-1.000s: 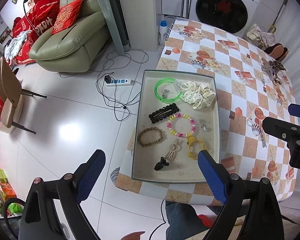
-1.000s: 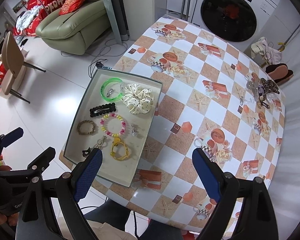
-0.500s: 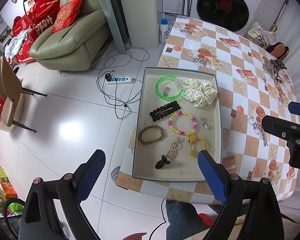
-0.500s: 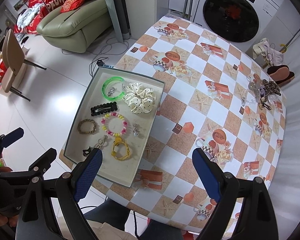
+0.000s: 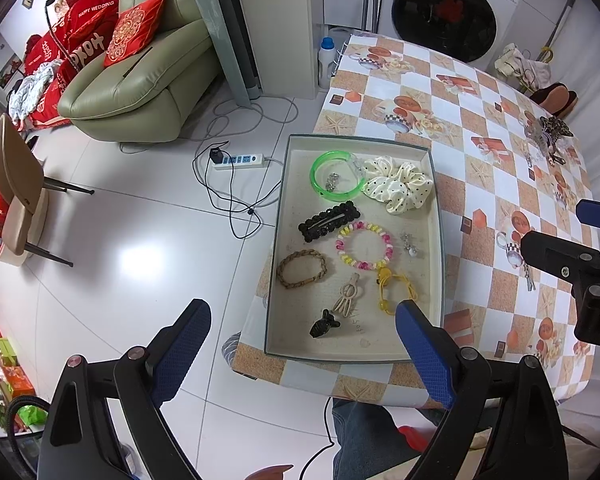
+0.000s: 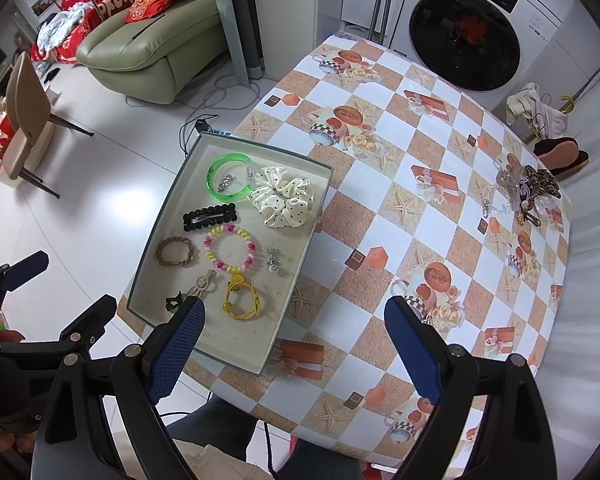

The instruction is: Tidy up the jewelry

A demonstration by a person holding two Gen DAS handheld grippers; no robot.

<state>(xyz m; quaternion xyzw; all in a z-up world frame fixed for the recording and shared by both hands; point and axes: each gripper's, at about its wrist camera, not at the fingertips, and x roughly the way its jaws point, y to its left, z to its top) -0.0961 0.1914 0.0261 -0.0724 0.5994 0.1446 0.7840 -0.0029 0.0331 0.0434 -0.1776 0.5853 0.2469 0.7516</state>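
A shallow rectangular tray (image 5: 277, 216) with a grey rim and pale matte floor lies on the bench (image 6: 384, 216), which is covered in a glossy checked oilcloth of orange, white and sandy squares printed with starfish and cups. In the tray, at about 12 o'clock, a translucent neon-green bangle (image 5: 334, 176) rings a small silvery charm, and just beside it at 1 o'clock sits a satin cream scrunchie (image 5: 398, 188), ruffled and dotted black. Below these lie a black beaded snap clip (image 5: 329, 220) with a metal bar, a bead bracelet (image 5: 365, 245) of pink, yellow and white beads, and a small silver earring (image 5: 408, 242) at 3 o'clock. A braided brown bracelet (image 5: 302, 269) lies at 9 o'clock. Toward 6 o'clock are a beige looped clip (image 5: 347, 295), a small dark claw clip (image 5: 324, 323) and a yellow cord hair tie (image 6: 242, 300) with knobs.

At the bench's far edge, near 2 o'clock in the right wrist view, a tangled heap of jewelry (image 6: 524, 192) lies well apart from the tray, with clear, metallic and leopard-print pieces.

The left gripper (image 5: 302, 350) hovers above the tray's near end, its jaws spread wide, the blue pads textured in a fine grid, holding nothing. The right gripper (image 6: 292, 346) hangs over the bench just to the right of the tray, jaws likewise spread and empty; its black frame shows at 3 o'clock in the left wrist view.
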